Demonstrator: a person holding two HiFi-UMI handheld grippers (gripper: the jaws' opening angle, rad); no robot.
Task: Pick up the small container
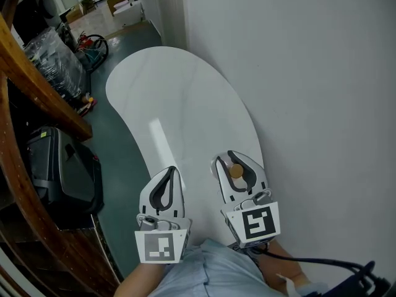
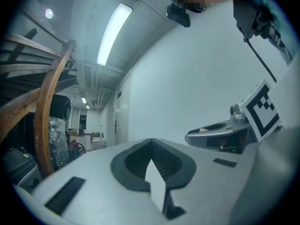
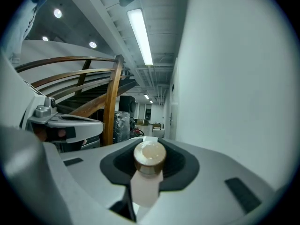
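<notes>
**A:** What sort of room is it?

**B:** A white wall [image 1: 309,73] runs along the right side of both tools. A white, bean-shaped tabletop [image 1: 179,104] sits against it, and a dark green floor [image 1: 117,141] lies off to the left.

**A:** Start close in, then.

**B:** Nearest is a fold of pale blue clothing [image 1: 204,271], just behind the tools. A black cable [image 1: 322,263] trails away behind the right tool [image 1: 231,156]. Each tool carries its cube of square markers at the back.

**A:** How does the right one stand?

**B:** It is clamped on the small container [image 3: 149,157], which has a pale body and a round tan lid. The two dark pads pinch it a little back from the tips. In the head view it sits over the near end of the tabletop, close to the wall.

**A:** And the left tool [image 1: 172,169]?

**B:** It is beside the right one, apart from it and pointing much the same way. Its jaws meet at the tips with nothing between them. Only a pale sliver of background shows through the gap behind the tips.

**A:** Farther out?

**B:** Left of the left tool a black case [image 1: 68,172] stands on the floor, with a curved wooden rail [image 1: 37,85] passing over it. Beyond that is a stack wrapped in clear film [image 1: 55,57]. Farthest ahead of the tools are cardboard boxes [image 1: 120,4]. In the right gripper view a long ceiling light [image 3: 139,34] runs overhead, ahead of the right tool.
</notes>
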